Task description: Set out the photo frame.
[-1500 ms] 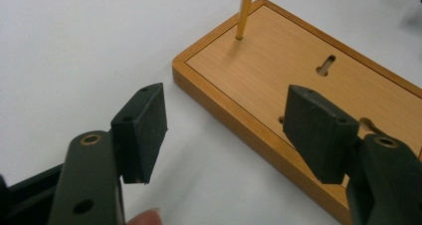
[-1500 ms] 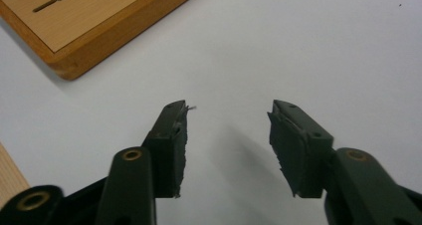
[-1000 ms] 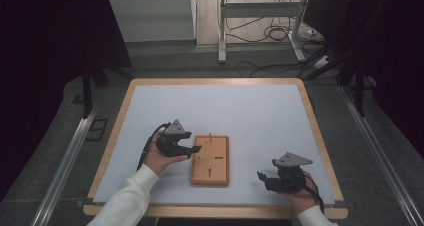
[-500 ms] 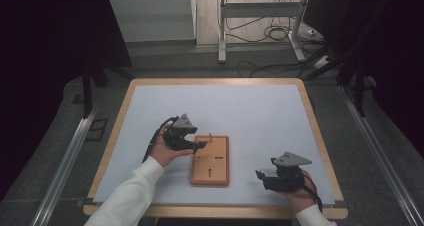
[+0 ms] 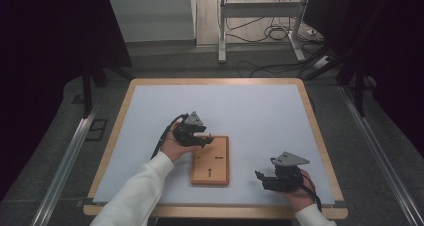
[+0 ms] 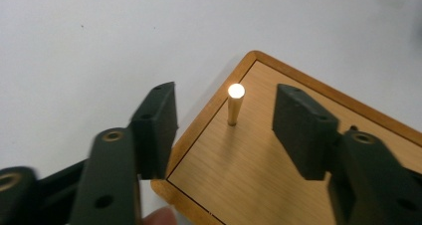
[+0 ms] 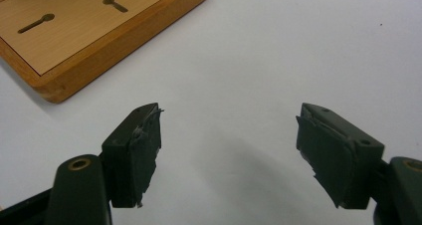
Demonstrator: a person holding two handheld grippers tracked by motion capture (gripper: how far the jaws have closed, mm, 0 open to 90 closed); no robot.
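Note:
A flat wooden board with black-lined keyhole slots lies on the pale table mat. A short brass peg stands upright near one corner of the board. My left gripper is at the board's far left corner. In the left gripper view its jaws stand either side of the peg, a gap on each side; they have just been closing. My right gripper rests low to the right of the board, open over bare mat, with the board and its two slots ahead.
The mat sits in a wooden-rimmed tabletop. Metal rails run along both sides of the table. Behind it stand a metal frame and cables on the floor.
My left hand has moved right, from beside the board onto its far left corner. The right hand has stayed where it was.

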